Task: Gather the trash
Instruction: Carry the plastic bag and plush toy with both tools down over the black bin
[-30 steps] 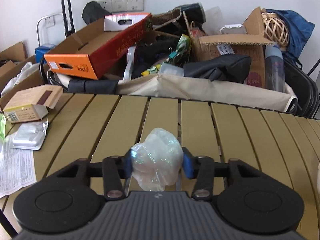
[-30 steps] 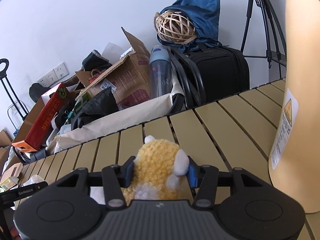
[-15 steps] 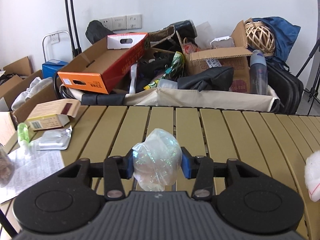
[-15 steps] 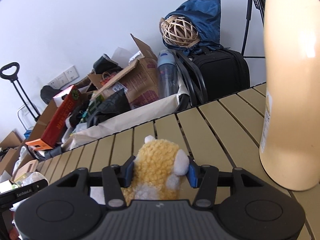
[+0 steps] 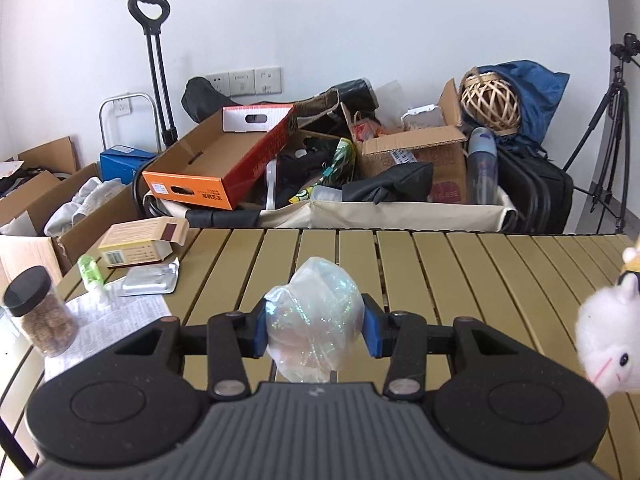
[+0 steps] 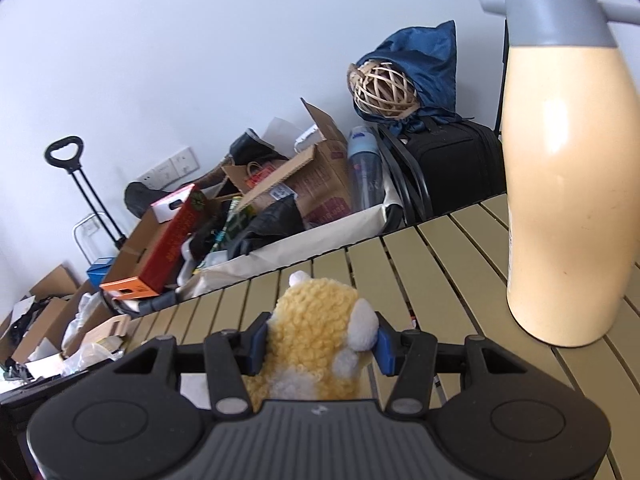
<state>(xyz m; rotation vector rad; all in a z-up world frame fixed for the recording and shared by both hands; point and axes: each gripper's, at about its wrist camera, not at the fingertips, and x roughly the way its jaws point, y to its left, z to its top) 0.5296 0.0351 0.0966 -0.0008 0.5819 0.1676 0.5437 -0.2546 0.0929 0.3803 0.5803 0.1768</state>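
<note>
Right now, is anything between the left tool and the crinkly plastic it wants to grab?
No. The left tool is already clamped on the crumpled plastic wrap, its blue pads pressing both sides. Nothing sits between them.

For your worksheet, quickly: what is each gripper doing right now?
Left gripper: shut on the crumpled plastic wrap.
Right gripper: shut on the yellow plush toy.

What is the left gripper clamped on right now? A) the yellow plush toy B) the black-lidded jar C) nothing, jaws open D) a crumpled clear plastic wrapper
D: in the left wrist view the left gripper has both blue pads pressed against a crumpled clear plastic wrapper, while the black-lidded jar stands apart on the table.
</note>
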